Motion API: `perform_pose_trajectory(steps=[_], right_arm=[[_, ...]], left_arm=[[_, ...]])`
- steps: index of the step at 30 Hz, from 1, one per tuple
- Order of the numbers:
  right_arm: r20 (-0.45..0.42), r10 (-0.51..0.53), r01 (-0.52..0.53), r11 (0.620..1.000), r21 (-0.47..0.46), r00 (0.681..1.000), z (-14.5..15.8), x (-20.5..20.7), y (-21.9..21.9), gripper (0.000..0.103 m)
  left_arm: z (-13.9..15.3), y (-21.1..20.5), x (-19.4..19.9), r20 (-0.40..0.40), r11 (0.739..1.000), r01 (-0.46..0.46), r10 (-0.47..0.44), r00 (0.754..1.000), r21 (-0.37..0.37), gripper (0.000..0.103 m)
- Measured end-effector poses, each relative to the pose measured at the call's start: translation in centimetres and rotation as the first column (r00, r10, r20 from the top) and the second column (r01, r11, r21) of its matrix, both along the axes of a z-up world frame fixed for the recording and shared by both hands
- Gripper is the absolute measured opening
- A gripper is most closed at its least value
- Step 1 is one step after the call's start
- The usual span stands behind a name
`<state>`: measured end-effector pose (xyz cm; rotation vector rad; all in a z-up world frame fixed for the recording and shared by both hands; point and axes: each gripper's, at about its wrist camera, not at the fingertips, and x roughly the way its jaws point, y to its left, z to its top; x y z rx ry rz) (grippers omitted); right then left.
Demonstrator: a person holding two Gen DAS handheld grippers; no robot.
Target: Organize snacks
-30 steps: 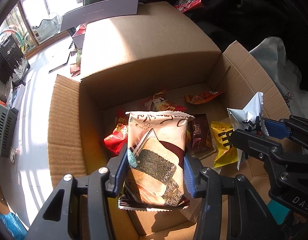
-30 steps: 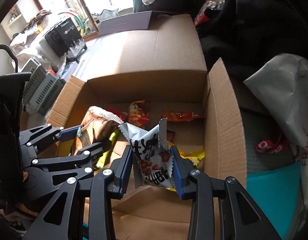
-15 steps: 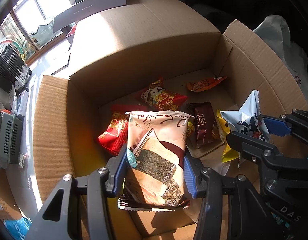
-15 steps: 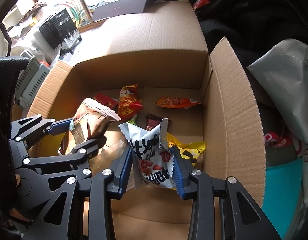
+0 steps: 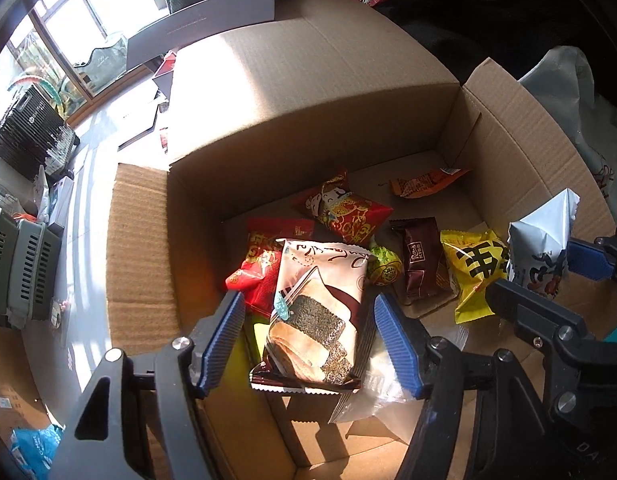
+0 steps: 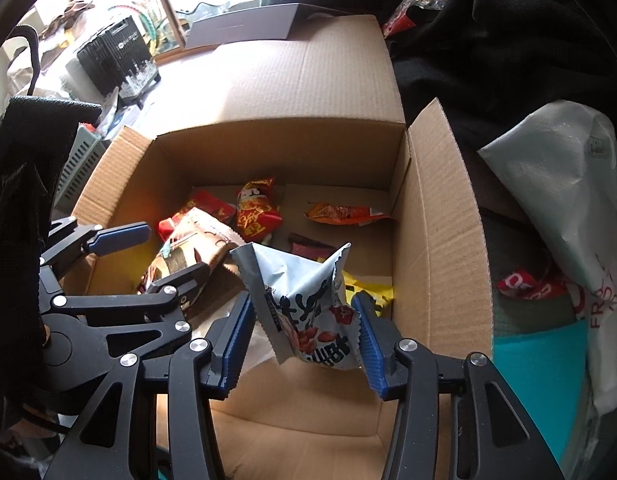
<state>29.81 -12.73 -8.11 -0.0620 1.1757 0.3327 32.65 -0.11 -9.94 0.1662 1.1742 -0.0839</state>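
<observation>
over the open box, both grippers hang side by side. the left gripper has just spread its jaws; half a second ago they pinched the seaweed pack, which now drops free between them toward the loose snacks on the floor. the right gripper still clamps the grey nut pack above the yellow pack, so that release looks next.

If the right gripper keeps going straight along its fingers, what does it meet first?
Probably the yellow snack packet on the cardboard box floor, just beyond the peanut packet that the right gripper holds. Depth is unclear; the dark chocolate packet lies farther along.
</observation>
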Motion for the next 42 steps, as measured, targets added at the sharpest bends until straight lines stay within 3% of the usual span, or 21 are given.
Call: perform_pose_trajectory(steps=[9,13,18,31,42], right_arm=[[0.040,-0.006,0.005,1.000,0.016,0.999,2.7,-0.6,-0.6,0.053],[0.085,-0.006,0.004,1.000,0.026,0.996,5.0,-1.1,-0.7,0.059],[0.149,0.003,-0.008,0.999,0.036,0.989,8.5,-2.1,-0.7,0.059],[0.364,0.041,-0.060,0.997,0.041,0.930,18.7,-7.3,-0.7,0.062],[0.462,0.016,-0.052,0.996,0.066,0.887,23.5,-13.5,-1.4,0.069]], left_arm=[[3.3,-0.1,-2.0,0.063,0.999,-0.029,0.030,0.998,-0.019,0.072],[5.6,0.6,-3.5,0.109,0.998,-0.049,0.051,0.993,-0.029,0.072],[9.6,1.6,-5.0,0.176,0.997,-0.066,0.072,0.982,-0.041,0.072],[19.7,2.5,-10.7,0.365,0.993,-0.087,0.110,0.924,-0.080,0.073],[24.1,2.7,-17.7,0.473,0.992,-0.070,0.111,0.874,-0.104,0.073]])
